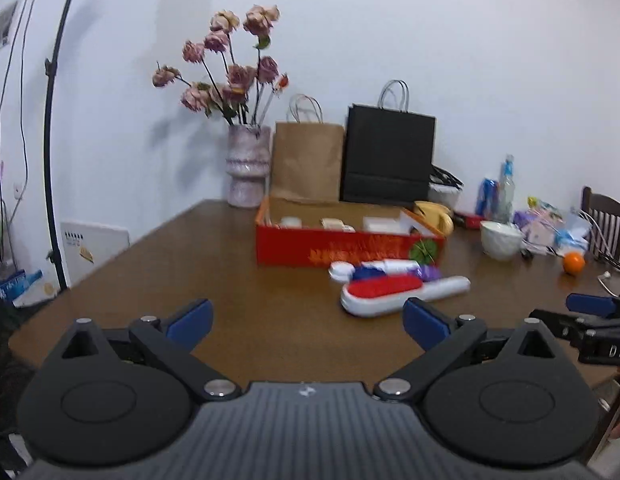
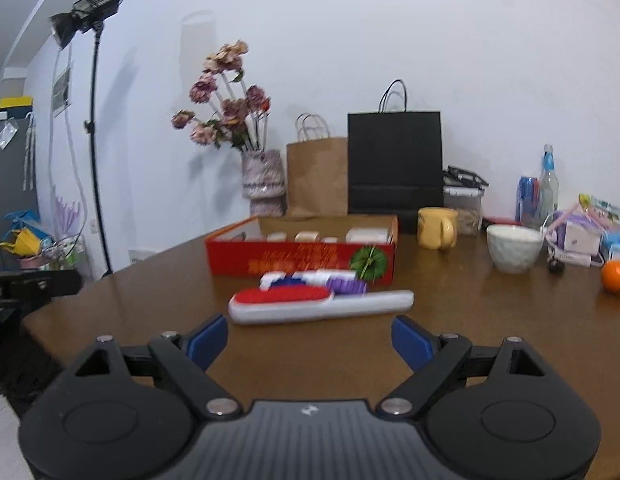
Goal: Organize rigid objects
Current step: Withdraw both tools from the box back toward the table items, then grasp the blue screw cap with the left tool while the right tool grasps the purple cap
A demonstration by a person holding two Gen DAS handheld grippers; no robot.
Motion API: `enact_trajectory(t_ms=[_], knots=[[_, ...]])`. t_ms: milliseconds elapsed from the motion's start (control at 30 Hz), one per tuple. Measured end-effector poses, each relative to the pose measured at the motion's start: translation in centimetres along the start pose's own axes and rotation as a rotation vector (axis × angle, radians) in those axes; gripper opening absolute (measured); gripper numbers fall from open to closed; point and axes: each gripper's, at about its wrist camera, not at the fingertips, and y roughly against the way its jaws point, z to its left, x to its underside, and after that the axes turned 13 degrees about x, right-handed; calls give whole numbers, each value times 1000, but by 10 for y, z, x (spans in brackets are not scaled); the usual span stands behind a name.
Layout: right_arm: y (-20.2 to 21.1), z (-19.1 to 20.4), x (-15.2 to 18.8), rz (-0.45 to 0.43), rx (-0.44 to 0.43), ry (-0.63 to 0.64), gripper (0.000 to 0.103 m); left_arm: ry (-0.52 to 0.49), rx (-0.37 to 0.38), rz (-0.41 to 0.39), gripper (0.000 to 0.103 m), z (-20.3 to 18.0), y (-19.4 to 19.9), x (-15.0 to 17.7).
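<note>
Brown wooden bench (image 2: 490, 320), bearing the items listed below.

Your left tool (image 1: 308, 322): blue pads (image 1: 192, 322) spread wide apart, nothing between them, held low over the near edge of the bench. Your right tool (image 2: 310, 342): blue pads likewise wide apart and holding nothing; it also shows at the right edge of the left wrist view, beside your left tool.

Task items, all ahead of both tools:
- Lint brush (image 2: 318, 304), white body with a red bristle patch, lying flat on the bench, handle pointing right. It sits just in front of your right tool and to the right front of your left tool (image 1: 402, 294).
- Small blurred cluster of blue, white and purple things (image 2: 330, 280), lying between the brush and the box, just behind the brush; what they are you cannot tell.
- Red box (image 2: 302, 258), open-topped, with a green leaf print on its right front corner, standing just behind the cluster. Several small white and pale packages sit inside it.

Other items:
- Yellow mug (image 2: 437, 227), right of the box.
- White bowl (image 2: 513, 248), further right.
- Orange (image 2: 615, 276), near the right edge.
- Brown paper bag (image 2: 317, 178) and black paper bag (image 2: 395, 162), upright against the wall behind the box.
- Vase (image 2: 263, 182) of dried pink roses, left of the brown bag.
</note>
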Motion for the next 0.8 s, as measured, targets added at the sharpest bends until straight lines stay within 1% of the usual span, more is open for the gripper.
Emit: enact_trajectory(t_ms=[100, 200, 367, 500, 600, 700, 800], knots=[[10, 3, 0, -21, 18, 20, 89, -49, -3, -12, 103, -10, 5, 1], [15, 2, -2, -38, 10, 15, 89, -70, -7, -30, 103, -19, 3, 0], [6, 0, -3, -24, 14, 10, 89, -66, 2, 0, 103, -22, -10, 3], [-14, -5, -4, 7, 23, -6, 89, -40, 4, 44, 103, -16, -32, 5], [-37, -8, -9, 31, 26, 0, 87, -29, 4, 72, 103, -10, -53, 1], [-64, -13, -19, 49, 15, -13, 87, -26, 1, 106, 103, -8, -82, -10], [-93, -18, -32, 62, 6, -33, 87, -33, 33, 121, 103, -8, -118, -25]])
